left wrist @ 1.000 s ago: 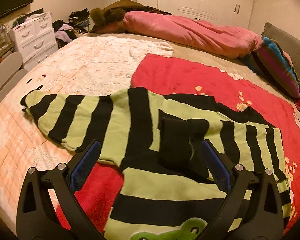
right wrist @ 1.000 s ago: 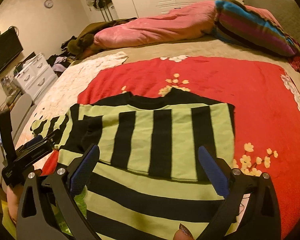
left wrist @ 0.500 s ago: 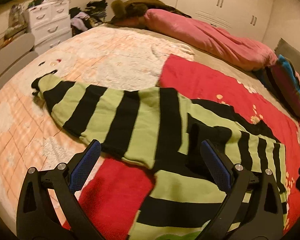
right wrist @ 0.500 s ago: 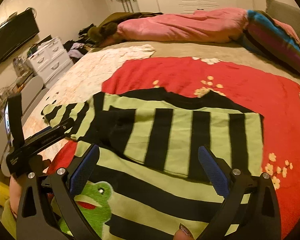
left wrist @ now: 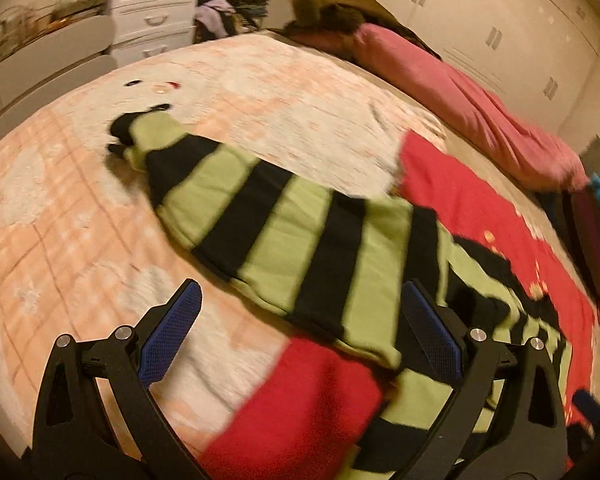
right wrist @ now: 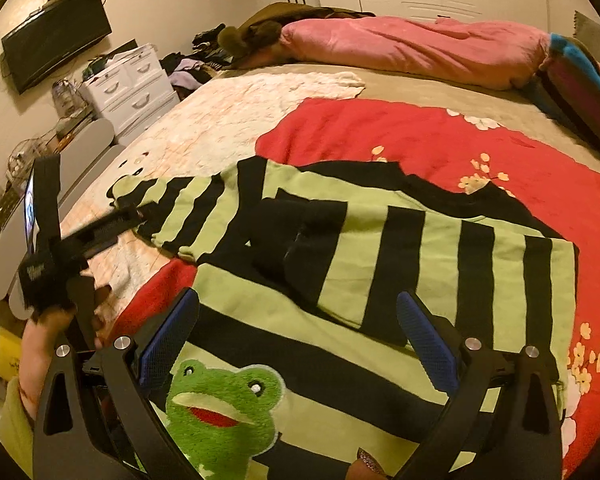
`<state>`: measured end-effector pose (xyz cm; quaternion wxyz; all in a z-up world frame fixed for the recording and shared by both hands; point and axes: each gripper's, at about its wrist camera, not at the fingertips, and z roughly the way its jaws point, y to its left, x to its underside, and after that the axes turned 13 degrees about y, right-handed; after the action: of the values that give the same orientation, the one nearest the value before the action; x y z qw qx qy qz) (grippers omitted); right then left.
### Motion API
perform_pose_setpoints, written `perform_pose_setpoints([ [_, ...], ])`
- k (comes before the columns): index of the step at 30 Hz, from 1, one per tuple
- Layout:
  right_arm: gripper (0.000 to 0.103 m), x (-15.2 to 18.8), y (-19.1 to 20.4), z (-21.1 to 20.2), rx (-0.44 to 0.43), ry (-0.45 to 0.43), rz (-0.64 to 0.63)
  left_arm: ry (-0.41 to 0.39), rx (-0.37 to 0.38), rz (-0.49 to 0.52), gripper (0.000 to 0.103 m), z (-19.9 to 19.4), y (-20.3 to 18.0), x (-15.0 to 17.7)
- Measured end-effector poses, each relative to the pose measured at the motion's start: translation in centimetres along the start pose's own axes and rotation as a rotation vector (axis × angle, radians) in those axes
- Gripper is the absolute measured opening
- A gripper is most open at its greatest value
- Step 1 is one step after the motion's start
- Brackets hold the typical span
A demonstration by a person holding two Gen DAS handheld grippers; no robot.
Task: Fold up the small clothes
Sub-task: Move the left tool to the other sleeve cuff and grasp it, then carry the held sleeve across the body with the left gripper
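Both grippers, left (left wrist: 298, 322) and right (right wrist: 298, 332), gape over the unlabelled striped sweater (right wrist: 380, 264).

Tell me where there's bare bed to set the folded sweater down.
Free: the peach quilt left of the outstretched sleeve, and the red blanket between the striped sweater and the pink duvet. Crowded: the near middle, under the sweater and both open tools.

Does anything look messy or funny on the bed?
A little. The striped sweater is only half folded: one sleeve lies across its body, the other sleeve sticks straight out onto the pale blanket. Its frog patch looks fine. Nothing looks torn or spilled.
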<state>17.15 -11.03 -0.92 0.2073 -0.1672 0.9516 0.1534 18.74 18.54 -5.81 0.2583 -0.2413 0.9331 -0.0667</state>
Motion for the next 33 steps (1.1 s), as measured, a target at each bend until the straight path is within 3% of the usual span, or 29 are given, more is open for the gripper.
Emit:
perform_pose_setpoints([
  [5,0.099,0.2,0.2,0.7,-0.003,0.011,0.0,-0.016,0.053,-0.102,0.094,0.3,4.2,-1.4],
  [14,0.099,1.1,0.0,1.2,-0.007,0.026,0.008,0.001,0.082,-0.301,0.093,2.4,12.6,-4.4],
  [15,0.099,1.1,-0.2,1.2,-0.008,0.027,0.013,0.009,0.087,-0.313,0.091,2.8,13.3,-5.0],
  [17,0.099,1.2,-0.4,1.2,-0.006,0.031,0.02,0.01,0.119,-0.332,0.075,3.3,14.3,-5.8],
  [19,0.099,1.4,-0.8,1.2,-0.001,0.037,0.026,0.013,0.151,-0.353,0.068,3.8,15.1,-6.7],
  [27,0.098,2.2,-1.3,1.9,-0.015,0.068,0.048,0.02,0.278,-0.438,0.066,6.3,16.9,-9.5],
  [28,0.098,2.3,-1.0,2.0,-0.018,0.074,0.036,0.026,0.301,-0.454,0.061,6.8,17.3,-9.7],
  [30,0.098,2.6,-0.2,2.1,-0.022,0.077,-0.004,0.032,0.318,-0.463,0.033,7.5,17.6,-9.9],
  [31,0.098,2.6,0.0,2.1,-0.023,0.075,-0.014,0.03,0.322,-0.454,0.012,7.6,17.5,-9.9],
  [33,0.098,2.7,0.1,2.0,-0.033,0.068,-0.022,0.012,0.328,-0.436,0.009,7.0,17.2,-9.9],
])
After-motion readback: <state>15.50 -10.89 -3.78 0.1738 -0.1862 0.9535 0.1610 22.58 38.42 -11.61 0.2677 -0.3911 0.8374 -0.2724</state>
